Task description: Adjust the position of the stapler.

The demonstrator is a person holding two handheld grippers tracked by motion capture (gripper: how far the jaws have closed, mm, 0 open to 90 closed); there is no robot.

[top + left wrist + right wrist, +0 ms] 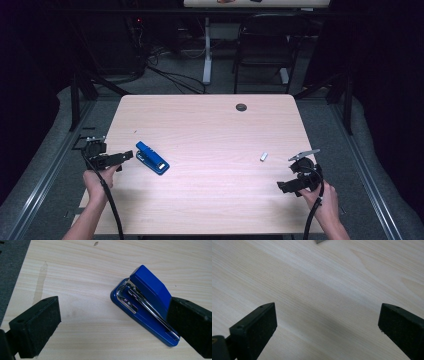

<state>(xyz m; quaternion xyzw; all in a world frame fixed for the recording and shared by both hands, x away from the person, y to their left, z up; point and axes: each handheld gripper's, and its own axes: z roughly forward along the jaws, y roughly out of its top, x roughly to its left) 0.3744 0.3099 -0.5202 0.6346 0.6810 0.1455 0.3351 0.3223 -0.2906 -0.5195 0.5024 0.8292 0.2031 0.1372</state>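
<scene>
A blue stapler (152, 158) lies on the light wooden table (210, 130), left of centre, its top arm lifted so the metal staple rail shows (140, 303). My left gripper (125, 156) sits just left of it, jaws wide open, with the stapler partly behind the right jaw in the left gripper view (117, 322). A small silver strip of staples (263, 156) lies right of centre. My right gripper (284, 186) is near the table's front right, open over bare wood (327, 322), nothing between its jaws.
A round cable grommet (241, 107) sits near the table's far edge. Behind the table stand a black chair (265, 45) and a white desk leg (207, 50) with cables on the floor. The table's left edge is close to my left gripper.
</scene>
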